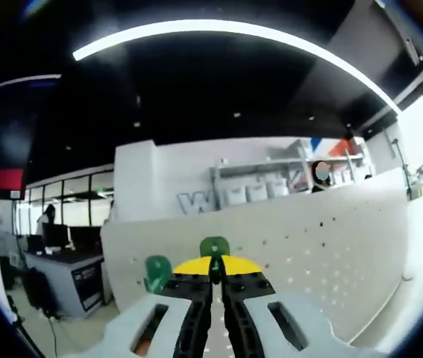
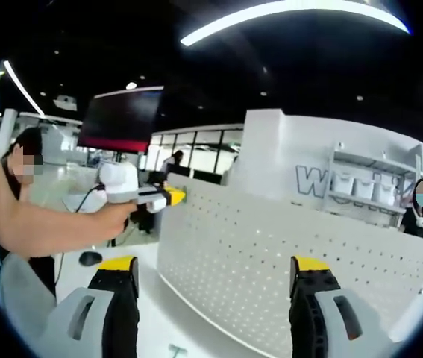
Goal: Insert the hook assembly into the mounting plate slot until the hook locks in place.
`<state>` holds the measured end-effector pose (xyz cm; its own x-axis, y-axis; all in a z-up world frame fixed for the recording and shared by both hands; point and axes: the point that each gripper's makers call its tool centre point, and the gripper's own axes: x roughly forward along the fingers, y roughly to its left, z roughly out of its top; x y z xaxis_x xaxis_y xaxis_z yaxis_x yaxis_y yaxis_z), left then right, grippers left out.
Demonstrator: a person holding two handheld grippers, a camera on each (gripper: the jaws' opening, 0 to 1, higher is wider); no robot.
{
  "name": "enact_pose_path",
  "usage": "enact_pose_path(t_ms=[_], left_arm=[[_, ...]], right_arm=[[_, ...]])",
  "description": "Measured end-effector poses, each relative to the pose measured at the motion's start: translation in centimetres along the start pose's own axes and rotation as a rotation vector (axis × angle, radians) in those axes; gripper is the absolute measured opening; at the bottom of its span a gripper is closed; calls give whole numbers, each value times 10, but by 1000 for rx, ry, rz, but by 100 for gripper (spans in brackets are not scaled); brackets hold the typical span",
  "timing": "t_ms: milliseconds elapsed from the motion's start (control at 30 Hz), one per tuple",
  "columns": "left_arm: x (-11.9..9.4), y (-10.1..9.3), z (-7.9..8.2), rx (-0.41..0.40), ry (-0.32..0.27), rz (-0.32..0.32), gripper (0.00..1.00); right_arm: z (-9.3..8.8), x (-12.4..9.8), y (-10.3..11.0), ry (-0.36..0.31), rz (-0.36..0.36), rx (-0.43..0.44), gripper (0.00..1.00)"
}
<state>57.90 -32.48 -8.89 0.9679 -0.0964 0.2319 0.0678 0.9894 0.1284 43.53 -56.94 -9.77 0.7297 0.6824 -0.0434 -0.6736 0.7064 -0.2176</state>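
Note:
A white perforated mounting plate (image 1: pixel 330 239) stands upright as a long panel, and it also crosses the right gripper view (image 2: pixel 271 246). My left gripper (image 1: pixel 212 270) is shut, its yellow-tipped jaws pinching a green hook piece (image 1: pixel 214 247) just in front of the plate's face. A second green part (image 1: pixel 157 273) sits just left of the jaws. In the right gripper view that left gripper (image 2: pixel 171 195) is held by a person's hand at the plate's upper left corner. My right gripper (image 2: pixel 215 282) hangs open and empty, facing the plate.
A person's bare arm (image 2: pixel 54 224) reaches in from the left. A small green item (image 2: pixel 177 349) lies on the white tabletop (image 2: pixel 151 321) below the plate. Shelves with white bins (image 2: pixel 360 186) stand behind; desks and monitors (image 1: pixel 62 246) lie to the left.

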Motion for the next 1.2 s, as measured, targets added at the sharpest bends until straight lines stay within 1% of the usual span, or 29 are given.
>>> enact_pose_path(t_ms=[333, 567, 800, 1200], left_arm=[[0, 2, -3, -2, 11, 16, 3], [3, 1, -5, -1, 18, 11, 3], [5, 0, -7, 9, 18, 13, 3], [8, 2, -11, 9, 13, 25, 3]], right_arm=[[0, 0, -3, 2, -6, -2, 84], [1, -1, -5, -1, -9, -6, 84], [-2, -3, -6, 6, -14, -5, 85], [-2, -4, -9, 5, -20, -4, 84]])
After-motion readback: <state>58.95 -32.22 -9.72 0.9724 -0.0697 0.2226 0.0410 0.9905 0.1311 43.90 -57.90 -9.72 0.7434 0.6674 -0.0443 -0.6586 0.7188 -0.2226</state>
